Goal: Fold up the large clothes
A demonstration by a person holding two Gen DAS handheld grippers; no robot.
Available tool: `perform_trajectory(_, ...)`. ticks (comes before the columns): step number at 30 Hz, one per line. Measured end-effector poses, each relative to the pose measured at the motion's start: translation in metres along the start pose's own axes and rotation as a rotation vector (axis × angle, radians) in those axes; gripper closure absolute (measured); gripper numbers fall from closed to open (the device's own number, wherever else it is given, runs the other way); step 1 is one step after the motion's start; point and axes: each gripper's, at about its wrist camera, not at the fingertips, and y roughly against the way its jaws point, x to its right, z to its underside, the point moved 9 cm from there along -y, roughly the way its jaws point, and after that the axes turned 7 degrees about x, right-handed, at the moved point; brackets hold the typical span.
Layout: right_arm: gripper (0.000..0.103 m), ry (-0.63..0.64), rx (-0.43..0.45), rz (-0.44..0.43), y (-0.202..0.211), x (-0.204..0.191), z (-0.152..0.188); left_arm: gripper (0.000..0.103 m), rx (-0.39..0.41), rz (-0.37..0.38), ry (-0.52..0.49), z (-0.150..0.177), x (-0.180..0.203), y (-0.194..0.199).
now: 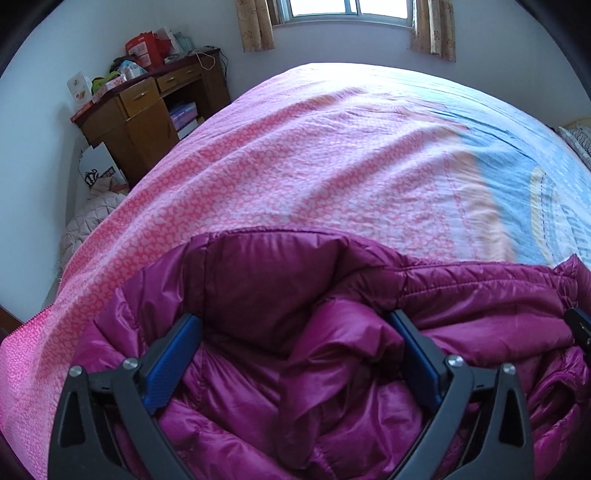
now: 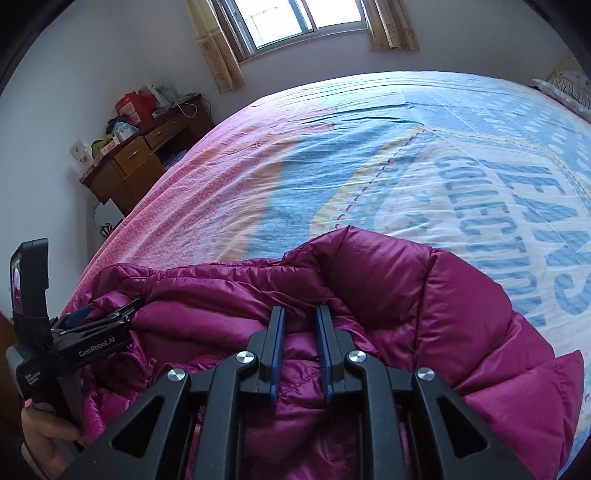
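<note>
A magenta quilted puffer jacket (image 1: 295, 295) lies bunched on the bed's near edge; it also shows in the right wrist view (image 2: 424, 295). My left gripper (image 1: 295, 321) is open wide, its fingers straddling rumpled jacket fabric. In the right wrist view the left gripper (image 2: 107, 314) sits at the jacket's left end. My right gripper (image 2: 300, 314) is nearly closed, its jaws pinching a fold of the jacket near the collar area. Its edge shows at the far right of the left wrist view (image 1: 580, 325).
The bed (image 1: 332, 155) carries a pink and blue printed sheet (image 2: 406, 166). A cluttered wooden desk (image 1: 147, 110) stands at the far left wall. A window with curtains (image 2: 295, 22) is behind the bed. A pillow (image 2: 565, 88) lies far right.
</note>
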Motion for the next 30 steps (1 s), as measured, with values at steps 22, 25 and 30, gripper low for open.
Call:
perform_trajectory(22,0.085,-0.048,0.139,-0.053,0.169,0.011,0.0,0.0,0.047,0.15,0.048,0.001,-0.054,0.102)
perform_trajectory(25,0.085,-0.062,0.164,-0.092,0.219,0.015,0.031,0.0,0.105,0.191,0.034,0.022,-0.074,0.139)
perform_trajectory(30,0.078,-0.088,0.203,-0.102,0.285,0.023,0.086,0.0,0.134,0.2,0.022,0.079,-0.111,0.184)
